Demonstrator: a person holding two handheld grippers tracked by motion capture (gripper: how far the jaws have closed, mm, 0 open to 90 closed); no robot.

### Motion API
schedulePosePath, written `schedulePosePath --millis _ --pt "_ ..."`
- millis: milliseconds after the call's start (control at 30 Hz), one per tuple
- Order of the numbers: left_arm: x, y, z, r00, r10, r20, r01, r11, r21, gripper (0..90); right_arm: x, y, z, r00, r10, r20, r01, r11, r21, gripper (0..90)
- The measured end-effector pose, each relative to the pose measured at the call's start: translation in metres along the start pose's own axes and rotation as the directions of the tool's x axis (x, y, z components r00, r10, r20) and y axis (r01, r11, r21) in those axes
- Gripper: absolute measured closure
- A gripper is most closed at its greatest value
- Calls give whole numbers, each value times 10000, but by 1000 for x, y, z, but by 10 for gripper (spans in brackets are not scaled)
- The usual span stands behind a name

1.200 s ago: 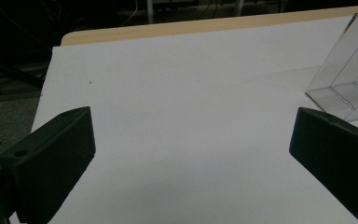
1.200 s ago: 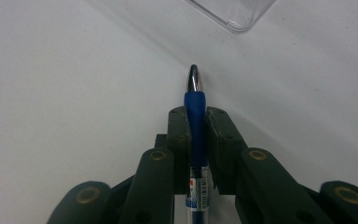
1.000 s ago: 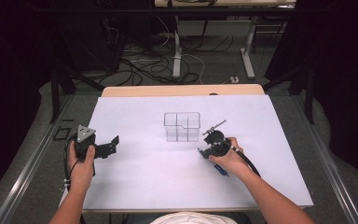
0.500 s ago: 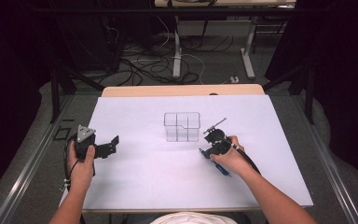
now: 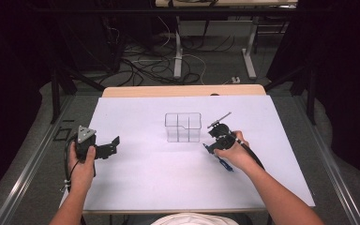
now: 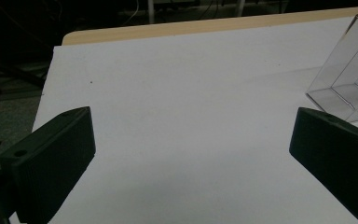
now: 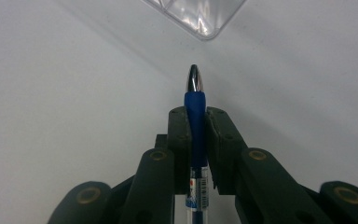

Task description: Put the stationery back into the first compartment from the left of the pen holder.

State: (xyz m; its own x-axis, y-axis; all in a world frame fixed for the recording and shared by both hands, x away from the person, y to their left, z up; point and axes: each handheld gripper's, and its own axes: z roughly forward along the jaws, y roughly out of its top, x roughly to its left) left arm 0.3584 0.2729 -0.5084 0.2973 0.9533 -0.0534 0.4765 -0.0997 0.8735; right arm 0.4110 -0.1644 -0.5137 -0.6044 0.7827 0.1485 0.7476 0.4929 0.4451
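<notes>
Honestly nothing's budged in the last second. My right gripper (image 7: 196, 122) is clamped on the blue pen (image 7: 195, 116), tip poking out toward the clear organizer (image 5: 183, 127) just ahead on the table (image 5: 136, 183). Left gripper (image 6: 191, 158) sits off to the side, jaws wide, empty. So I'd say the drop-in isn't started yet.

Organizer (image 5: 183, 127): stood on the surface (image 5: 159, 178), near its middle, toward the far half.
Right gripper (image 5: 214, 140): was just right of the organizer and slightly nearer.
Pen (image 7: 195, 126): sat between the right gripper's jaws, tip toward the organizer.
Left gripper (image 5: 114, 145): was at the surface's left edge, well apart from the organizer.
</notes>
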Motion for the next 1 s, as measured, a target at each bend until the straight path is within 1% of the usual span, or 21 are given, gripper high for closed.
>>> schedulePosePath --millis 100,133,167,200,233,267,300,367,400,433,500,533,600,667,700,733,767,833,867,900,1000 --pt "0 0 0 10000 -9 -2 9 10000 3 0 -2 2 -6 10000 19 56 -18 9999 -142 807" --pt "0 0 0 10000 -9 2 9 10000 4 0 -2 3 -7 10000 49 37 -48 9995 -313 807" --pt "0 0 0 10000 -8 3 8 10000 2 0 -3 3 -7 10000 13 46 -10 9973 -734 807" --pt "0 0 0 10000 -11 8 11 10000 7 0 -2 5 -9 9997 240 -54 -243 9971 -722 806" --pt "0 0 0 10000 -17 16 17 10000 8 0 -3 6 -13 9999 142 60 -139 9986 -516 806" --pt "0 0 0 10000 -17 16 17 10000 8 0 -3 6 -13 9999 142 60 -139 9986 -516 806" --pt "0 0 0 10000 -23 7 23 10000 18 0 -3 9 -20 9998 175 93 -172 9994 -311 806" --pt "-1 0 1 10000 -51 58 51 10000 16 0 -3 11 -24 9995 276 123 -268 9980 -564 807" --pt "-1 0 1 9999 -62 100 62 10000 3 0 -3 12 -26 9997 229 121 -220 9973 -700 806" --pt "-1 0 1 9999 -73 113 73 10000 -3 0 -3 13 -28 9996 296 30 -292 9954 -910 806" --pt "-1 1 0 9998 -139 163 139 9999 -11 0 -3 15 -33 9996 250 136 -236 9953 -943 806" --pt "-1 1 0 9997 -151 177 152 9999 -20 0 -3 16 -35 9997 202 124 -187 9936 -1118 806" --pt "-1 1 0 9996 -196 199 198 9998 -84 0 -2 19 -39 9996 221 151 -201 9921 -1237 806" --pt "-1 1 1 9996 -205 202 208 9997 -130 0 0 22 -42 9997 214 154 -190 9897 -1417 806" --pt "-1 1 0 9994 -259 230 261 9996 -88 0 0 22 -43 9999 117 37 -109 9849 -1730 806" --pt "-1 2 0 9993 -281 259 284 9995 -105 0 2 24 -45 9997 183 143 -157 9861 -1655 806" --pt "-1 2 1 9991 -308 291 311 9994 -123 0 2 25 -47 9999 60 122 -38 9844 -1762 806" --pt "-2 2 1 9989 -326 324 330 9994 -115 0 3 27 -47 9999 60 154 -29 9816 -1907 806" --pt "-2 2 1 9986 -353 397 357 9993 -100 0 4 29 -49 9997 -67 224 117 9733 -2292 806" --pt "-2 2 1 9984 -327 463 333 9994 -112 0 5 30 -51 9997 -48 237 99 9752 -2209 806" --pt "-4 3 0 9980 -326 535 335 9993 -159 0 7 34 -53 9994 -105 317 183 9660 -2578 806"
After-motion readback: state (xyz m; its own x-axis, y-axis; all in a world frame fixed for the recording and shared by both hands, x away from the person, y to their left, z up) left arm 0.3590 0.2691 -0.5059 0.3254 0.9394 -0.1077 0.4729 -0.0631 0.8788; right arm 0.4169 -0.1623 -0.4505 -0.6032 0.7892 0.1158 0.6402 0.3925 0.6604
